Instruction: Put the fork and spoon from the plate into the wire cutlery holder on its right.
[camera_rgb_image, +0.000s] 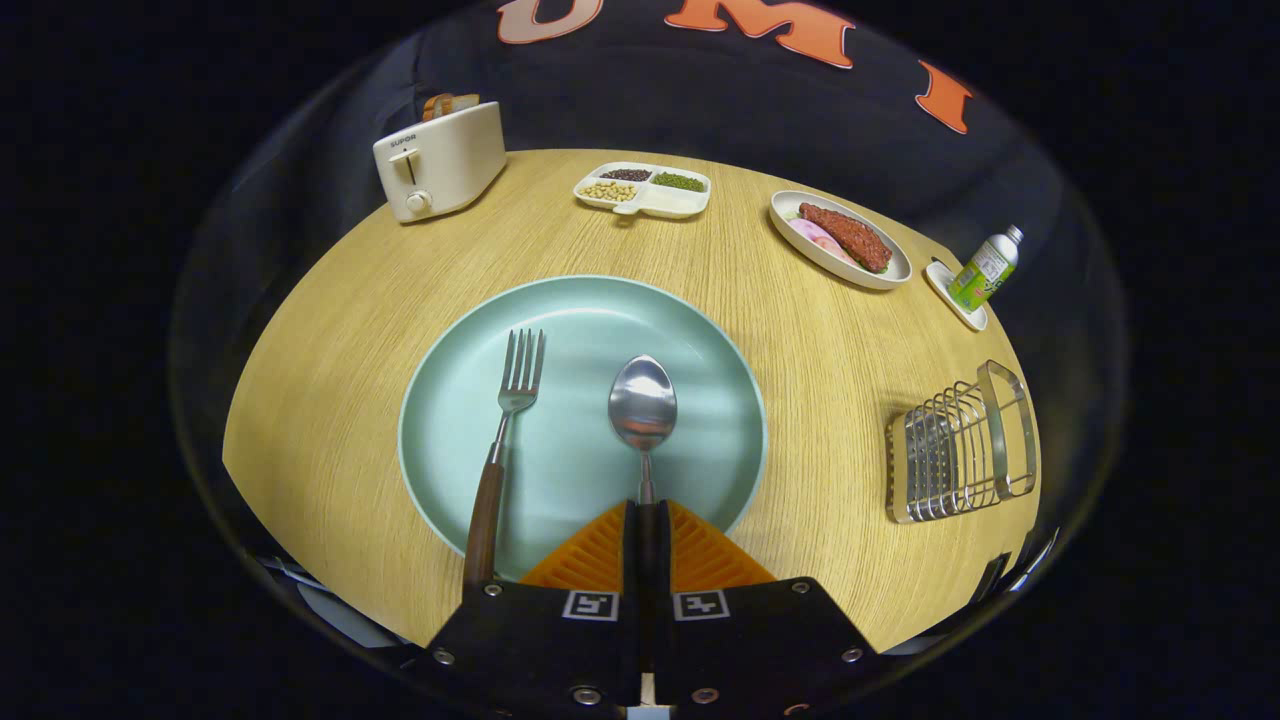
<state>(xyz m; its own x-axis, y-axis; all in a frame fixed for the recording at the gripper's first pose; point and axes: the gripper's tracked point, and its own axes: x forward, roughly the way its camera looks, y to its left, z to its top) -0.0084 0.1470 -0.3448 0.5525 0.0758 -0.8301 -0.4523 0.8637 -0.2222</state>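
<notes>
Orange fingers (600, 550) of the tool (646, 515) were clamped on the spoon (643, 405) handle; advised lifting level off the plate (440, 450), then carrying right to the wire holder (955, 450).

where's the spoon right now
In the gripper view the spoon lies on the teal plate, right of the fork, its handle pinched between the closed tongs.
</notes>
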